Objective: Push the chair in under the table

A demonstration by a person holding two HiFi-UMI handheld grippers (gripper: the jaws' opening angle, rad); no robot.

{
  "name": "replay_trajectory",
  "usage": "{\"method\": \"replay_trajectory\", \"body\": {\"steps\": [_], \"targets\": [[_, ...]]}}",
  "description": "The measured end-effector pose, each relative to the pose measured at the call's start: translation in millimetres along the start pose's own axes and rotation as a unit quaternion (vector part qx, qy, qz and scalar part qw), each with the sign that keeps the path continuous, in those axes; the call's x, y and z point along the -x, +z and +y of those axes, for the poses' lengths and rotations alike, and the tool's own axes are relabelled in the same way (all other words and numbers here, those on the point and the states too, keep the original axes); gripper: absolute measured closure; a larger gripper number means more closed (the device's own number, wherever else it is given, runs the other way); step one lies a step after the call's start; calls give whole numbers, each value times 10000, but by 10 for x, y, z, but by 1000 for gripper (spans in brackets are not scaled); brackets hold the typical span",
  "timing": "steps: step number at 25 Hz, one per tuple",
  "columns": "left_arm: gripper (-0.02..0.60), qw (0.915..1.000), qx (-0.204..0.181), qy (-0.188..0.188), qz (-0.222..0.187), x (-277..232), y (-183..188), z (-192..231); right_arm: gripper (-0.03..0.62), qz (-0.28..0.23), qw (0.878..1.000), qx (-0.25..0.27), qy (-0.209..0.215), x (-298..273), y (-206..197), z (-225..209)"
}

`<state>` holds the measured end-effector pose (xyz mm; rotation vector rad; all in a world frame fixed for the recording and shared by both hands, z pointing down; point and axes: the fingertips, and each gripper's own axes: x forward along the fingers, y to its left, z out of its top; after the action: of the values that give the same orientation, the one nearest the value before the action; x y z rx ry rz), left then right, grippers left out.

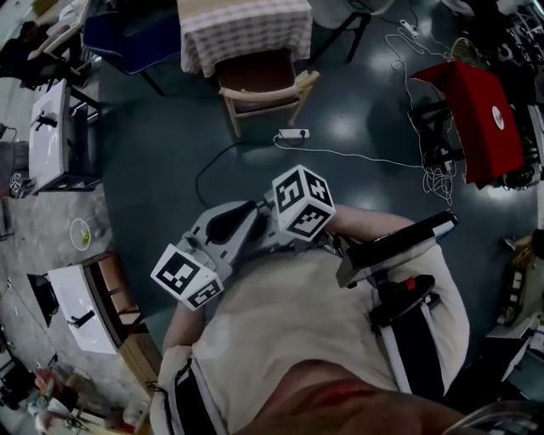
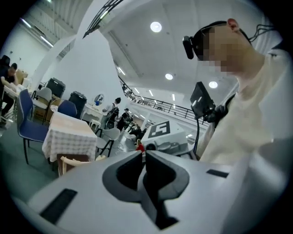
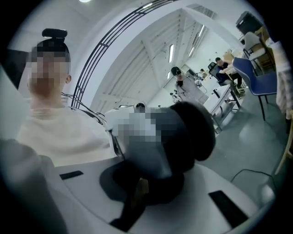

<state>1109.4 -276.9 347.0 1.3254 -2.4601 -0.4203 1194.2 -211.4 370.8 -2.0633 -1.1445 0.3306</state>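
Left gripper (image 2: 144, 153), right gripper (image 3: 138, 189) closed; chair (image 1: 265, 92) partly under table (image 1: 246, 25).

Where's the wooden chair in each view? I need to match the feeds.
Head view: wooden chair top centre, at the table.
Left gripper view: chair at lower left.
Right gripper view: not clearly visible.
Shared landmark: checked tablecloth, right behind the chair in the head and left gripper views.

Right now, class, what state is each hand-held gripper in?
Left hand-held gripper: closed, empty.
Right hand-held gripper: closed, nothing visibly held.
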Motion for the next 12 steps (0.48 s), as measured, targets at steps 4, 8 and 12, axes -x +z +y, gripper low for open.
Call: {"method": "replay_trajectory", "body": {"steps": [4,8,12], "targets": [[575,9996,-91,273,-42,-213,107,126,583,236,9992,184,272,240,62,-75],[575,9982,-90,574,-151,-340,217,221,583,619,9961,305,544,411,113,-100],[575,9953,-347,872,-227,-530,355,235,583,953,9900,646,820,646,134,-68]]}}
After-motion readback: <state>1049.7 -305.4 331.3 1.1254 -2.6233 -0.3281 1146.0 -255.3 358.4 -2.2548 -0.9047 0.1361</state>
